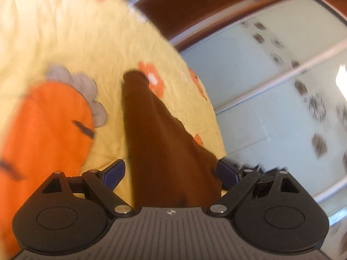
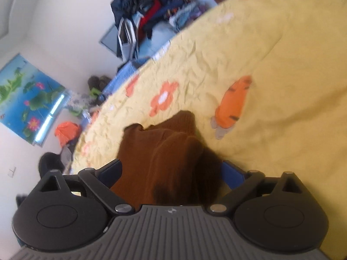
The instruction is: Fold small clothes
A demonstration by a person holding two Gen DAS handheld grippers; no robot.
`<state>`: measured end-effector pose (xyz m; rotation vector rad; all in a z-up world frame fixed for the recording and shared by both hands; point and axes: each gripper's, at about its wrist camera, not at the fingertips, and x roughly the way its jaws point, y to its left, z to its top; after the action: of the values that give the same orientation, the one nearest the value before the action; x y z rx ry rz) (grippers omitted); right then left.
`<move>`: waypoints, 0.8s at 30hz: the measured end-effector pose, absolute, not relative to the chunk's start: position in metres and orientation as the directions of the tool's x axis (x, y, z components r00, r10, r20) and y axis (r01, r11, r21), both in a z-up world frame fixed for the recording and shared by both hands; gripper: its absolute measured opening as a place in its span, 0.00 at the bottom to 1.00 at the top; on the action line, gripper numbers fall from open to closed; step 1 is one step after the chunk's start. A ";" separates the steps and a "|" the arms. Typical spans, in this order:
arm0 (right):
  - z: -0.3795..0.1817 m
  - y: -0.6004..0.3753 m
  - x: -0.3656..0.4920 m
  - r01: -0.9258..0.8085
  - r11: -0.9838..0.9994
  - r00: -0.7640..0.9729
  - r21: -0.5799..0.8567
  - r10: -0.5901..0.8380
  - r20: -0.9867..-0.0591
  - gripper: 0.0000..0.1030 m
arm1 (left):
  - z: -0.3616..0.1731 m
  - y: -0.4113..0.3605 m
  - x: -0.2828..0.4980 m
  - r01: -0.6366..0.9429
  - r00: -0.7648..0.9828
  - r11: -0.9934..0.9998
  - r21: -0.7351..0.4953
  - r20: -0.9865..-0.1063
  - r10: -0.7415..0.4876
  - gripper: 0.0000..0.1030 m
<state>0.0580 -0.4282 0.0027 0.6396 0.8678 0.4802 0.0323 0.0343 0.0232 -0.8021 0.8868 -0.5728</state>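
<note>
We've got the brown garment between both sets of wide-open jaws over the yellow bedspread; left gripper, right gripper.

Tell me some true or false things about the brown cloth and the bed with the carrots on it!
1. The brown cloth sits between the left gripper fingers. True.
2. The bedspread is plain blue. False: it is yellow with orange carrots and flowers.
3. The right gripper has nothing between its fingers. False: bunched brown cloth fills the space between them.
4. A pile of dark clothes lies beyond the bed's edge in the right wrist view. True.
5. The big carrot print in the left wrist view is green. False: it is orange with grey leaves.
</note>
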 end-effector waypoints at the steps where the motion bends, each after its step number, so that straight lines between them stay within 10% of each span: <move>1: -0.004 -0.420 0.064 -0.120 0.724 0.548 0.679 0.619 -0.563 0.94 | 0.014 0.026 0.044 0.085 0.497 0.571 -0.817 -0.462 -0.734 0.89; 4: -0.014 -0.407 0.071 -0.147 0.692 0.541 0.707 0.654 -0.529 0.90 | 0.002 0.001 0.069 0.096 0.473 0.580 -0.809 -0.476 -0.741 0.84; 6: -0.018 -0.402 0.072 -0.157 0.676 0.520 0.720 0.676 -0.522 0.54 | -0.001 -0.013 0.082 0.098 0.468 0.614 -0.783 -0.508 -0.723 0.71; 7: -0.020 -0.400 0.072 -0.155 0.691 0.511 0.706 0.668 -0.541 0.39 | -0.004 -0.017 0.089 0.085 0.463 0.637 -0.767 -0.535 -0.707 0.36; 8: -0.022 -0.400 0.072 -0.145 0.710 0.508 0.689 0.651 -0.564 0.33 | -0.008 -0.019 0.095 0.071 0.449 0.655 -0.753 -0.562 -0.695 0.23; 21: 0.005 -0.328 0.088 -0.284 0.564 0.484 0.776 0.783 -0.392 0.29 | 0.070 0.063 0.114 0.149 0.583 0.822 -0.549 -0.623 -0.522 0.24; 24: -0.006 -0.301 0.108 -0.215 0.616 0.471 0.758 0.745 -0.472 0.63 | 0.057 0.088 0.113 0.023 0.552 0.847 -0.531 -0.699 -0.454 0.31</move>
<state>0.1080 -0.3015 -0.0061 0.6832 0.8948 0.6476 0.1130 0.0876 0.0566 -0.5022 0.9522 -0.2967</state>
